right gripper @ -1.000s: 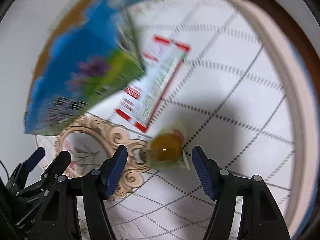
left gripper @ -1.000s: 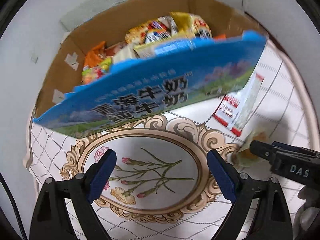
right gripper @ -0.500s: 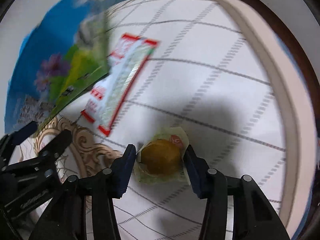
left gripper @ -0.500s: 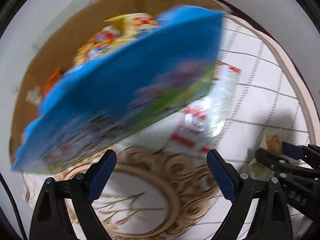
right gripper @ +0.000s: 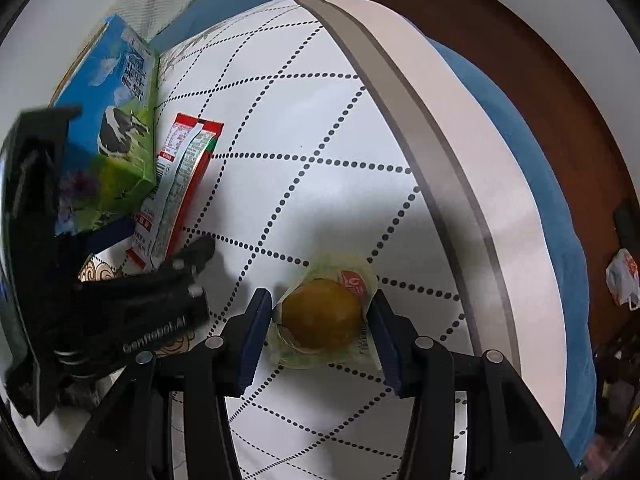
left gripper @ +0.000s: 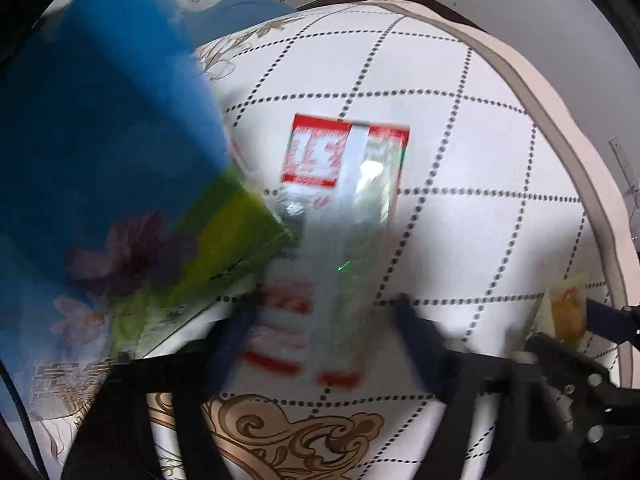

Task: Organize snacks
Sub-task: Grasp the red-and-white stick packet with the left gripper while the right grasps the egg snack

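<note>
A red-and-white clear packet (left gripper: 340, 216) (right gripper: 180, 184) lies flat on the checked tablecloth beside a blue milk box (left gripper: 100, 160) (right gripper: 116, 120). My left gripper (left gripper: 324, 328) (right gripper: 160, 244) points down over the packet's near end. Its jaws are closing, with the packet between them and the pads at its two long edges; this view is blurred. My right gripper (right gripper: 320, 320) is shut on a round yellow pastry in a clear wrapper (right gripper: 324, 312). The pastry (left gripper: 564, 312) also shows at the right edge of the left wrist view.
The round table's rim (right gripper: 440, 160) curves close by on the right, with blue fabric (right gripper: 520, 160) and brown floor below it. A gold scroll medallion (left gripper: 288, 432) is printed on the cloth near me. A plastic bag (right gripper: 624, 280) lies on the floor.
My left gripper moved right, from over the medallion to the packet, and its jaws narrowed around it. My right gripper came down over the pastry and shut on it.
</note>
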A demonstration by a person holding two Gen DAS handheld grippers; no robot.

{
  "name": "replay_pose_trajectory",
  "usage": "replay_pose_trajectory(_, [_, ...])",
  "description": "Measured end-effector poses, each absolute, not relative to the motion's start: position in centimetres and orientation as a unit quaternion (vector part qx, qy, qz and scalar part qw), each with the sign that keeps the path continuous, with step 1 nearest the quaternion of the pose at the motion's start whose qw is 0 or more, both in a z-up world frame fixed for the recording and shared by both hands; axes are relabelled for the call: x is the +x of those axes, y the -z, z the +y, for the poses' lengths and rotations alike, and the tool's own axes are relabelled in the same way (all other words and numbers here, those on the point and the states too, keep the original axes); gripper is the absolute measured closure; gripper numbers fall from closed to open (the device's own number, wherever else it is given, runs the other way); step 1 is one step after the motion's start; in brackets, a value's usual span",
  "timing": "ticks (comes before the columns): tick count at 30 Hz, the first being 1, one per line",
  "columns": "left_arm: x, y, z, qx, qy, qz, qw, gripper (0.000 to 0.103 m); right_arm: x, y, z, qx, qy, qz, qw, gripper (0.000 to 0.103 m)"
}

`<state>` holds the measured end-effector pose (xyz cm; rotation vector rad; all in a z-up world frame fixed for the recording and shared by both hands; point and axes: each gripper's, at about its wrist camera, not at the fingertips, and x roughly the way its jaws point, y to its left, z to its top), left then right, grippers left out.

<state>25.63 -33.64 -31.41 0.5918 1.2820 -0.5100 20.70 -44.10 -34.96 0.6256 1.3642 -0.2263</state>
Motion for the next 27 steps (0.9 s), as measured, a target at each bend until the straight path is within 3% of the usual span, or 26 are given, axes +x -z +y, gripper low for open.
replay_pose_trajectory(8, [22.4, 31.3, -31.1, 0.231, 0.224, 0.608, 0.726, 0.057, 21.3, 34.8, -43.1, 0.269, 0.090, 0.631, 0.722, 0.051])
replay_pose_trajectory(20, [13.2, 32.3, -18.9, 0.122, 0.180, 0.709, 0.670, 0.057, 17.2, 35.5, -38.9, 0.229, 0.023, 0.670, 0.705, 0.051])
replay_pose_trajectory(27, [13.7, 32.7, -17.2, 0.107, 0.208, 0.731, 0.641, 0.045, 16.5, 36.9, -34.3, 0.193, -0.027, 0.695, 0.692, 0.050])
